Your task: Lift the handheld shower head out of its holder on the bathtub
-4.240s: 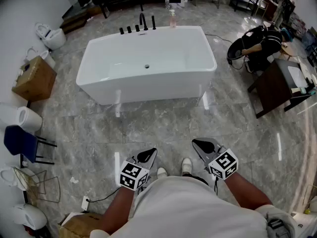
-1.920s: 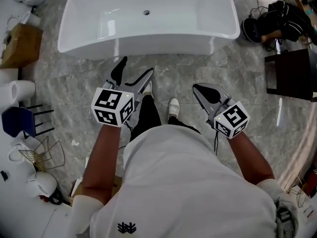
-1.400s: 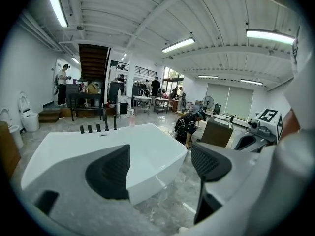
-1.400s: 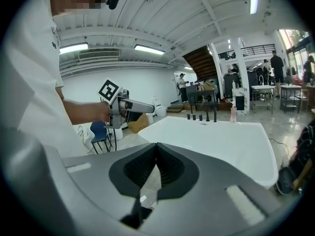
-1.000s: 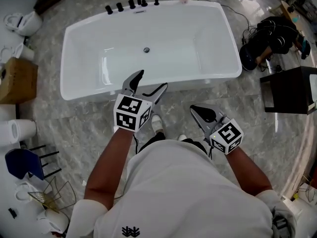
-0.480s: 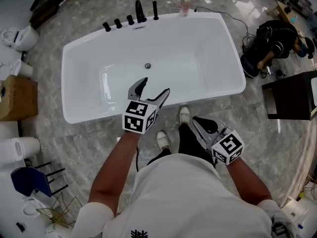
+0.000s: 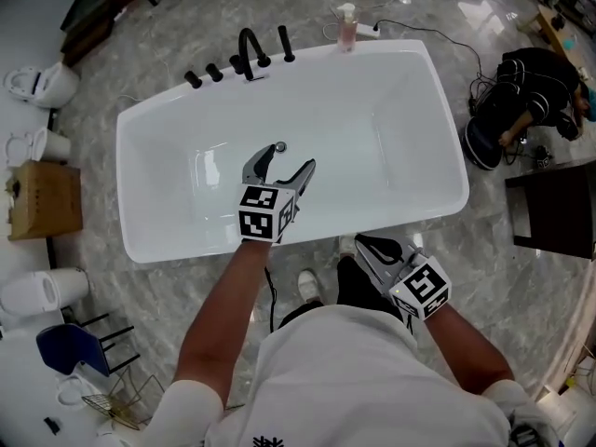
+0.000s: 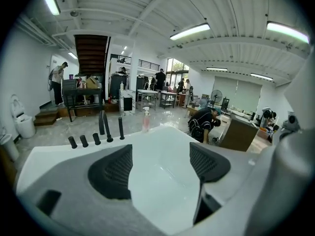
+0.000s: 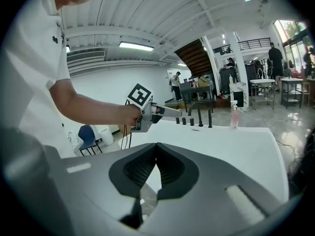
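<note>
Left gripper (image 7: 285,159) hovers over the white freestanding bathtub (image 7: 186,248). Its jaws are wide and have just closed slightly, with only the basin showing between them. Right gripper (image 7: 365,243), jaws together and empty, sits just near of the near rim. The slim black handheld shower head (image 7: 284,43) stands upright in its holder on the far rim, well apart from both.

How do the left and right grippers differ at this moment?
The left gripper has its fingers wide apart; the right gripper has its fingers closed together. The left gripper reaches over the bathtub; the right gripper sits outside it, near the person's legs. Both hold nothing.
</note>
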`<state>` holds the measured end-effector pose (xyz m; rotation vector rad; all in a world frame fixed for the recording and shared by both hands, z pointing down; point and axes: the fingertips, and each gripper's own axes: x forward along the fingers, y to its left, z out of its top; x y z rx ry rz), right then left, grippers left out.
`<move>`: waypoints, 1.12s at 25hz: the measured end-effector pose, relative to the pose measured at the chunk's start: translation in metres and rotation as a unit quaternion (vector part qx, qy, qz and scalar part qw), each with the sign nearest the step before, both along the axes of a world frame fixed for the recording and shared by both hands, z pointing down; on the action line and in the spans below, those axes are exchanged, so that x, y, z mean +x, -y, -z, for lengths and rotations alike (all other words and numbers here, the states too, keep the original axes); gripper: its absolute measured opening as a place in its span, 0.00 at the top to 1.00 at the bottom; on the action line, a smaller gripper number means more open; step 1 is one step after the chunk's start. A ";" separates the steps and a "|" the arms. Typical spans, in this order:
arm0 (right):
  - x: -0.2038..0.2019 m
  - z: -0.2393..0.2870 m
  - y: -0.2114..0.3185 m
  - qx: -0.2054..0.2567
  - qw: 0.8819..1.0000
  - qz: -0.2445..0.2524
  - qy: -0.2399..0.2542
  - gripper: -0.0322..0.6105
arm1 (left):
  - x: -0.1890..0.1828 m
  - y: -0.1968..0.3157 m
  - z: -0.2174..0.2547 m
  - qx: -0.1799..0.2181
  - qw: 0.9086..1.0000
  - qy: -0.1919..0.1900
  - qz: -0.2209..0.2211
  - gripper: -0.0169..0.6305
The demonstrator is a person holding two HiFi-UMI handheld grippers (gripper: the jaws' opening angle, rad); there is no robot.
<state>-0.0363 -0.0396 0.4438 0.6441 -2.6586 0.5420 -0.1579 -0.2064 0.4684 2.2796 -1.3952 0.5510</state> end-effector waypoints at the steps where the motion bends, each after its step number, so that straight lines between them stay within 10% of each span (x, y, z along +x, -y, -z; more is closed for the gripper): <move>1: 0.004 -0.005 0.012 -0.004 1.000 0.000 0.000 0.93 | 0.001 0.017 -0.005 -0.001 1.000 0.004 0.006 0.41; 28: 0.084 -0.182 0.175 -0.136 0.990 -0.028 -0.036 0.93 | -0.029 0.340 -0.182 -0.051 0.991 0.099 0.078 0.46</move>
